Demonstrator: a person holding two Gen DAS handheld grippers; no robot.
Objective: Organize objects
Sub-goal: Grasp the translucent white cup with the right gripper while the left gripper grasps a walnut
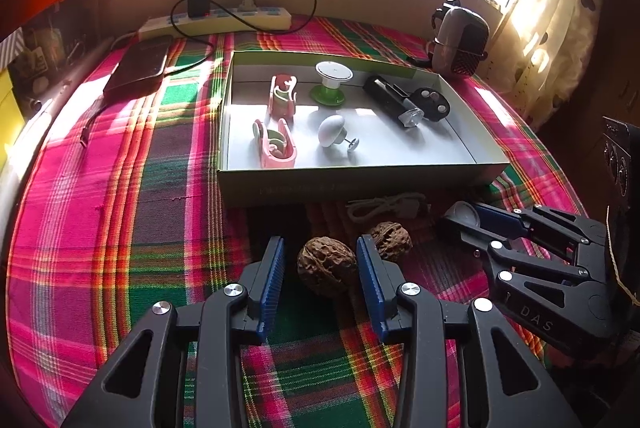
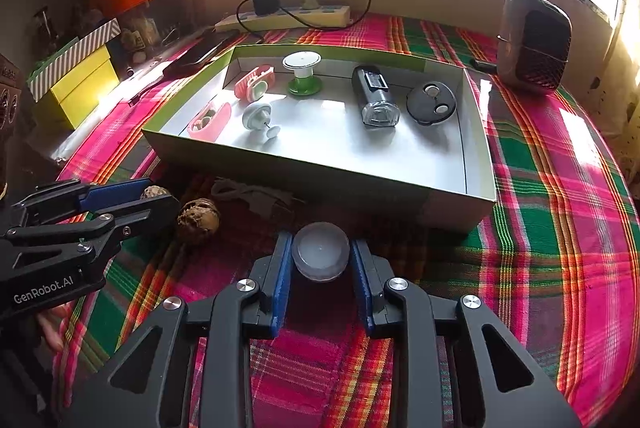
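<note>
A brown walnut [image 1: 326, 264] lies on the plaid cloth between the blue pads of my left gripper [image 1: 320, 248]. That gripper is open, with a gap showing on the walnut's left side. A second walnut [image 1: 390, 240] sits just beyond the right finger. My right gripper [image 2: 320, 248] is shut on a round translucent grey cap [image 2: 320, 258], one pad pressing each side. From the right wrist view, the left gripper [image 2: 158, 193] straddles the first walnut [image 2: 154, 191], and the second walnut [image 2: 198, 218] lies beside it. An open cardboard box [image 1: 352, 173] stands behind both grippers.
The box [image 2: 320, 163] holds two pink holders, a green and white spool [image 2: 302, 73], a white knob, a black flashlight [image 2: 376, 97] and a black disc. A white cord bundle [image 1: 384, 207] lies at its front. Power strip [image 1: 224, 21], dark phone [image 1: 140, 67], small heater [image 2: 536, 39] ring it.
</note>
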